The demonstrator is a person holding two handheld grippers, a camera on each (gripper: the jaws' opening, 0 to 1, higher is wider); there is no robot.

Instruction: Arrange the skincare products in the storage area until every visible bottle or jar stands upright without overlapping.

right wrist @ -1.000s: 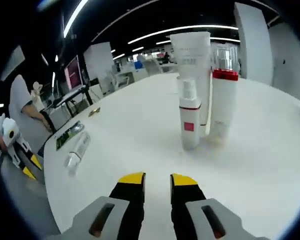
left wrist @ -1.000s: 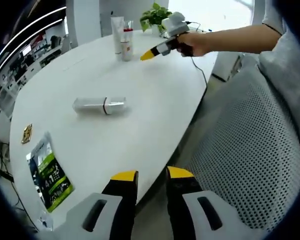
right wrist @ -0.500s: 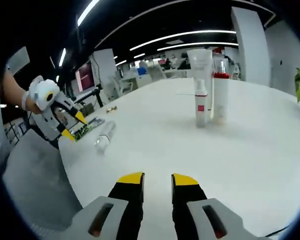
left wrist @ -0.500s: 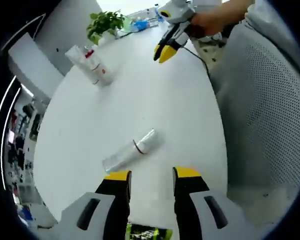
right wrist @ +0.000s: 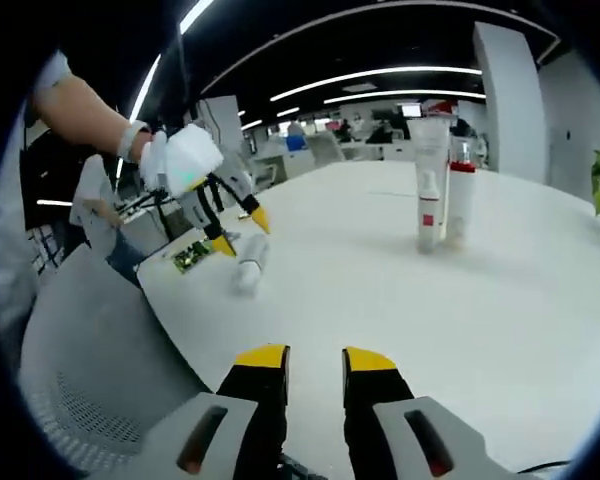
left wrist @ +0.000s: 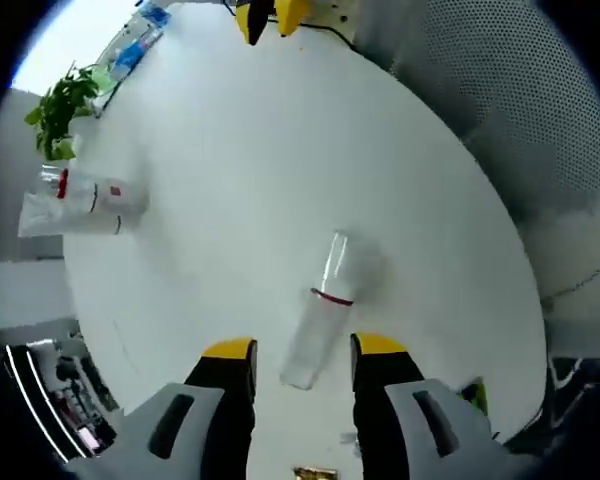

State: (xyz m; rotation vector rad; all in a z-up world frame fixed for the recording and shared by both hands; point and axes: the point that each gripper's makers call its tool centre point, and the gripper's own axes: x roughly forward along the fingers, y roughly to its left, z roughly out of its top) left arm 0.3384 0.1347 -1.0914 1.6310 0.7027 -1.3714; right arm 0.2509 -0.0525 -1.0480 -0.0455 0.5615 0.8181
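My left tongs (left wrist: 292, 347) stand open directly over a clear bottle (left wrist: 318, 322) lying flat on the white surface (left wrist: 240, 180), its near end between the tips. My right tongs (right wrist: 312, 355) hang open and empty, well apart from three upright products (right wrist: 440, 180). The bottle looks light, rigid and smooth, likely to roll; I would grip mid-body near its red band (left wrist: 325, 296).

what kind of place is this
Most likely an open-plan office or lab. The right gripper view shows long ceiling light strips and rows of desks with monitors behind a large white table, with a grey mesh chair pulled up to it.
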